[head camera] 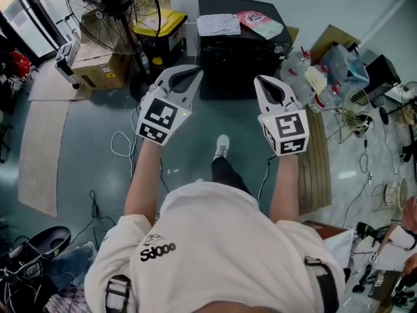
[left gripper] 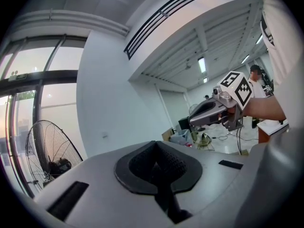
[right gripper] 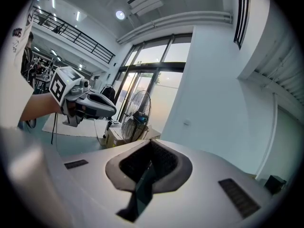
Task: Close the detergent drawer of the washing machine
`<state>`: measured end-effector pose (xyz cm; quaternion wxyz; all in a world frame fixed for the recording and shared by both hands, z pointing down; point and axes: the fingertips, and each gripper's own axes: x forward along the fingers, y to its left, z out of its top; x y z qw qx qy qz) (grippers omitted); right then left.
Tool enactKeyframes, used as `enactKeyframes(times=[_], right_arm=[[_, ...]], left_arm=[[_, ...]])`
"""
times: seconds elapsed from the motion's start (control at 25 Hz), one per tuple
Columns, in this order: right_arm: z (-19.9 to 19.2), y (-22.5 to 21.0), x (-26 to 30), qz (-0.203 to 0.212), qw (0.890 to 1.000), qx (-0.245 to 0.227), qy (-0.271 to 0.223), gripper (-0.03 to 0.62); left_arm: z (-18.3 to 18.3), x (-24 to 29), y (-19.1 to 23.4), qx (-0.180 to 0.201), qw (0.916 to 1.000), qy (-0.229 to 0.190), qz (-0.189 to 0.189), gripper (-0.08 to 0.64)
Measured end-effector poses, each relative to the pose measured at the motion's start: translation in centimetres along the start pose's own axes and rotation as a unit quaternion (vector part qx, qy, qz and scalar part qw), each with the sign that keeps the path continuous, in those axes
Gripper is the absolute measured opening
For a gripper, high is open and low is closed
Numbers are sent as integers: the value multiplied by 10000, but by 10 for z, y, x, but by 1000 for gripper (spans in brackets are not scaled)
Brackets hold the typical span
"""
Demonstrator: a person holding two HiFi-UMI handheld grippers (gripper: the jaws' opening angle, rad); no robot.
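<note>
Floor btwn person and black unit is bare: a straight lane fwd, w/ only a shoe and thin cables low down. L gripper and R gripper hang side by side over the lane, jaws together, w/ a clear gap btwn them. L of lane: fan, box and bin crowd close to the unit's side. R of lane: bottles, small fan and board block. Unit top carries cloth and pouch. Ahead of both grippers is open air, then plain wall.
</note>
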<state>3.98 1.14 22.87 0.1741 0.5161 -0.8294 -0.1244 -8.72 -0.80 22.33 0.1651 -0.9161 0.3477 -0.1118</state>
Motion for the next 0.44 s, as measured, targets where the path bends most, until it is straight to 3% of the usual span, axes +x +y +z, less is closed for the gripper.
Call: enactKeyframes(times=[0.44], right_arm=[[8,-12,8,83,10000,19,-31,7]], left_arm=[[10,11,10,-54,10000,47,-31,18]])
